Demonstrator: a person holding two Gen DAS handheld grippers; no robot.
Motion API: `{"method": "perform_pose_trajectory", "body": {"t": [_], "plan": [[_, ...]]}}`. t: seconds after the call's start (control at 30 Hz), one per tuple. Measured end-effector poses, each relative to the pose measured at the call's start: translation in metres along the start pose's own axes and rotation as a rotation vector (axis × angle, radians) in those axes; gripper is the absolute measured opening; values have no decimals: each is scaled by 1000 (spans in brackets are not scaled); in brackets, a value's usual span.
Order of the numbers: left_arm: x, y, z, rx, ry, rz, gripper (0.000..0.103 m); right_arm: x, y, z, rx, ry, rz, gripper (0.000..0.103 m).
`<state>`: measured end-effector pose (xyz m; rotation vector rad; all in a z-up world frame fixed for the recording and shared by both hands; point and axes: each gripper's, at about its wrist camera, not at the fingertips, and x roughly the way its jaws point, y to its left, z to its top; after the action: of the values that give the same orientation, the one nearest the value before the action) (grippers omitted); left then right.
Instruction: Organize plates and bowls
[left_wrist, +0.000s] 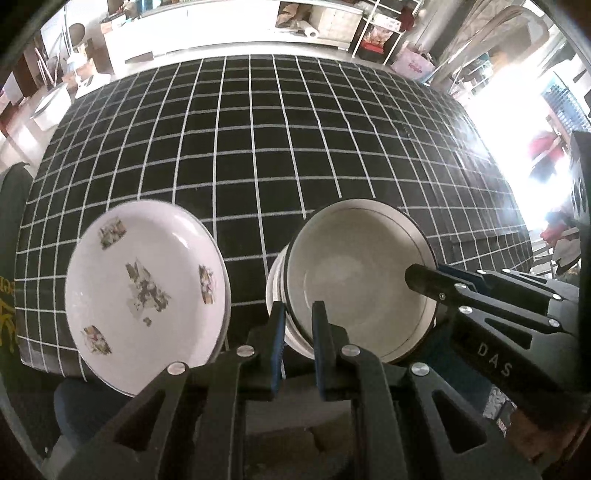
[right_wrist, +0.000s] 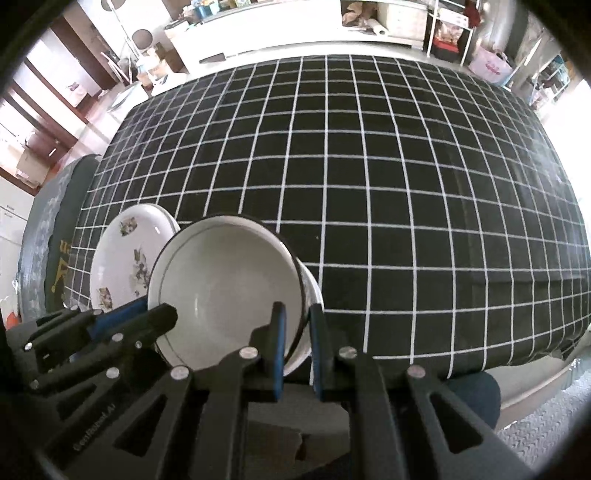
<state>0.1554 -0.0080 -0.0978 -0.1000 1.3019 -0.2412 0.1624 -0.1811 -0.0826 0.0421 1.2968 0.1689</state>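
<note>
A white bowl with a dark rim (left_wrist: 362, 280) sits nested on a stack of white bowls near the table's front edge. My left gripper (left_wrist: 298, 325) is shut on the left side of the stack's rim. My right gripper (right_wrist: 297, 325) is shut on the right side of the rim of the same bowl (right_wrist: 229, 291). The right gripper also shows in the left wrist view (left_wrist: 428, 280), the left gripper in the right wrist view (right_wrist: 155, 317). A white plate with flower prints (left_wrist: 147, 295) lies just left of the bowls (right_wrist: 125, 266).
The table wears a black cloth with a white grid (left_wrist: 258, 147) (right_wrist: 406, 184). A dark chair back with yellow lettering (right_wrist: 59, 258) stands at the table's left. Shelves and a white counter (left_wrist: 221, 33) lie beyond the far edge.
</note>
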Motion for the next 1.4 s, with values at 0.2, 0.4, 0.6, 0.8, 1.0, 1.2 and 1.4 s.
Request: {"method": "perform_pose_trajectory", "body": {"t": [0.2,0.4,0.6,0.8,1.0,1.2,1.4], "plan": [[7,-3,-11,11,6,10,11,10,-3,-5,4,22,-12,16],[9,0,-12,6,4,18,11,14,-1,-4,1,29,-19,16],[13,2,-9,10,13,26,11,18,4,-2,-20,34,-40,16],[13,3,-8,7,13,23,11,19,4,-2,-27,33,-39,16],[12,2,-11,5,6,10,11,16,4,-5,-51,-3,-41,16],[1,0,-13,16,-29,-6,11,0,-1,-3,-48,-52,-27,16],[-21,-1,-17,30,-89,-4,11,-19,-5,-5,-48,-106,-11,21]]}}
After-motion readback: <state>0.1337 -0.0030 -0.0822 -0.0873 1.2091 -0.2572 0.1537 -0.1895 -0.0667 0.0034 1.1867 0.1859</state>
